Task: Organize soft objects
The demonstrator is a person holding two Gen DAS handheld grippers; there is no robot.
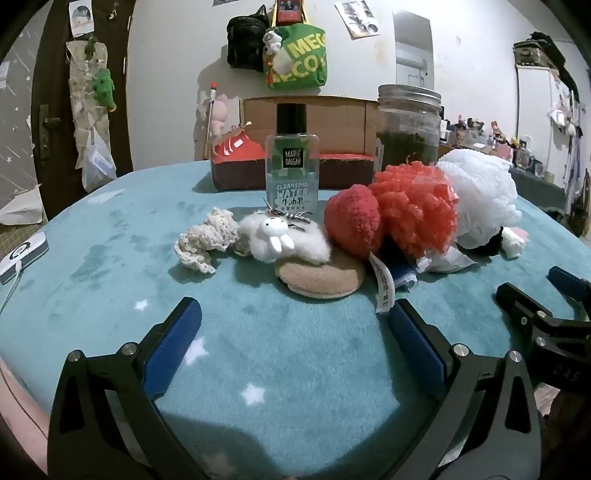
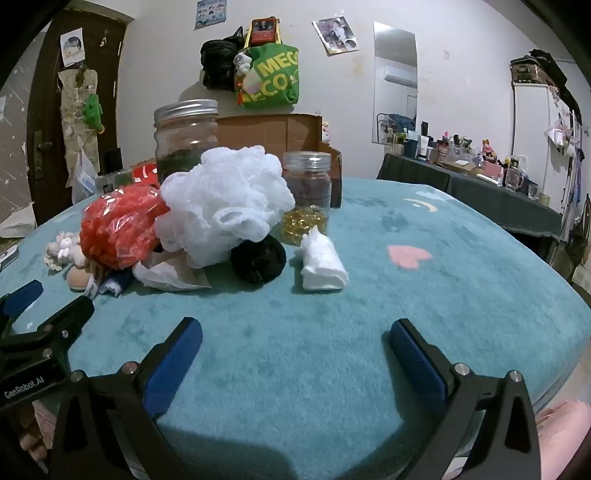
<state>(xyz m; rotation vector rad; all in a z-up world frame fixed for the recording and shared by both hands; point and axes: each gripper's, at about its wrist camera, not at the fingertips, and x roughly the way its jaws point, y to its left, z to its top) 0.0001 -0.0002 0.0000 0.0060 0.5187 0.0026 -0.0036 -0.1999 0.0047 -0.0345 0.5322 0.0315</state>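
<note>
Dim indoor light, strong fisheye warp, dark vignetted corners.

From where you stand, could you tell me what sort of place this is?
Probably a lived-in bedroom: the soft things lie on a teal star-patterned blanket, bags and photos hang on the wall, and a side table crowded with cosmetics stands at the right.

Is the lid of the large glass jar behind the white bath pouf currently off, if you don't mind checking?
No, the large glass jar has its metal lid on top, behind the white bath pouf.
</note>
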